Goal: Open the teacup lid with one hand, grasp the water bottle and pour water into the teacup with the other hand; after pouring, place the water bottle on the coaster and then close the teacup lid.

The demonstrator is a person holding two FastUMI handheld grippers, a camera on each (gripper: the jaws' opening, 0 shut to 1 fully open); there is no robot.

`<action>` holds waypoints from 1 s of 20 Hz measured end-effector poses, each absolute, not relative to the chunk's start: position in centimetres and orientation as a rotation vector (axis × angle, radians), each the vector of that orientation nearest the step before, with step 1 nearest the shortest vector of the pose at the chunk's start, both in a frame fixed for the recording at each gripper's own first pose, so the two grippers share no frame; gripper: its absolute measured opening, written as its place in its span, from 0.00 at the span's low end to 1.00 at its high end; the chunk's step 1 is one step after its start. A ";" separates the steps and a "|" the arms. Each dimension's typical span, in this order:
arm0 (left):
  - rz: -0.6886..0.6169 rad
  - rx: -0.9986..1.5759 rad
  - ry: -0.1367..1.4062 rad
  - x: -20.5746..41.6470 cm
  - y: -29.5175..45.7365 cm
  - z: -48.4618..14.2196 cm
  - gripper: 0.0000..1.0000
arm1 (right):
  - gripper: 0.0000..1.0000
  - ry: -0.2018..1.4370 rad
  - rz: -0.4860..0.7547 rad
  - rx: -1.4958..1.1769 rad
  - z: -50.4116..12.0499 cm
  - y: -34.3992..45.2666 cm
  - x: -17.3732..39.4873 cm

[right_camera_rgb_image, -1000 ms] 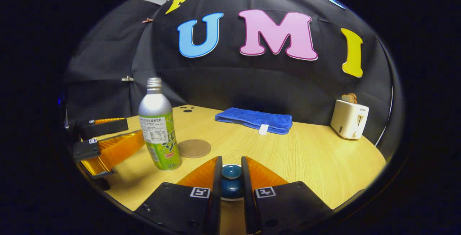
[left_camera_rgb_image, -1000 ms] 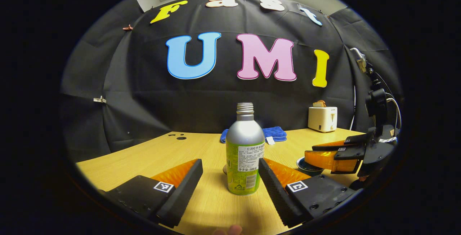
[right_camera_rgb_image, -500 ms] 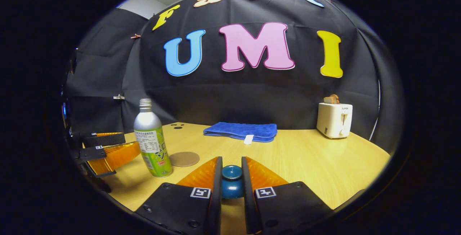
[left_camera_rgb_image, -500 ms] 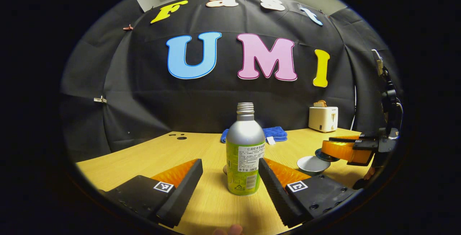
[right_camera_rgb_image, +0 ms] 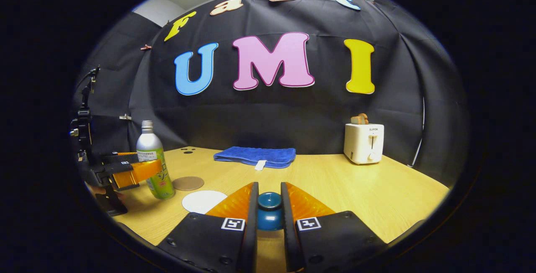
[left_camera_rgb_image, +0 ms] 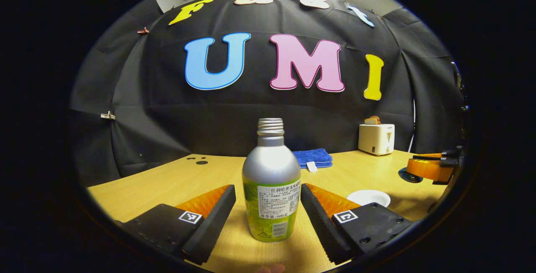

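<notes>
Right tongs (right_camera_rgb_image: 268, 210) clench our blue knobbed teacup lid (right_camera_rgb_image: 269, 212); left tongs (left_camera_rgb_image: 268, 214), spread around the silver-green bottle (left_camera_rgb_image: 271, 189), must clamp next.

A wooden table (right_camera_rgb_image: 360, 189) stands against the booth's black cloth wall (right_camera_rgb_image: 272, 114). A folded blue towel (right_camera_rgb_image: 254, 156) lies flat at the table's rear edge, a white tag at its front. A white toaster (right_camera_rgb_image: 363, 143) stands upright to the towel's right, well apart from it, toast in its slots.
</notes>
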State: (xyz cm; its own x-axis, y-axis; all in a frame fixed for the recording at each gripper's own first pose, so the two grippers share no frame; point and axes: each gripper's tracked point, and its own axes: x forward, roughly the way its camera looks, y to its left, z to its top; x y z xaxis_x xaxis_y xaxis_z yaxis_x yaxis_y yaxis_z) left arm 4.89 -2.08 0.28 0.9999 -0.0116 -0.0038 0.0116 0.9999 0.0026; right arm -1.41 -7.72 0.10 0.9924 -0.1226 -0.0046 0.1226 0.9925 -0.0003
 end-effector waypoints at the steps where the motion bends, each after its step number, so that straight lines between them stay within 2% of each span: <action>1: -0.011 0.003 0.005 5.0 -2.2 0.2 0.98 | 0.30 0.004 -0.126 -0.001 0.1 -8.1 -1.6; 2: -0.019 0.004 0.007 5.1 -2.3 0.1 0.98 | 0.30 0.002 -0.128 -0.001 0.2 -8.3 -1.7; 4: -0.040 0.008 0.009 5.0 -2.7 0.2 0.83 | 0.30 0.002 -0.127 -0.001 0.2 -8.7 -2.0; 5: -0.034 0.039 0.030 5.2 -2.7 -0.4 0.82 | 0.30 0.001 -0.126 -0.001 0.2 -8.9 -2.2; 11: -0.024 0.396 0.051 4.6 -4.3 1.6 0.81 | 0.30 0.000 -0.146 -0.001 0.3 -10.2 -2.2; 20: 0.019 1.102 0.037 4.2 -5.1 1.6 0.80 | 0.30 0.004 -0.139 0.001 0.2 -10.7 -2.3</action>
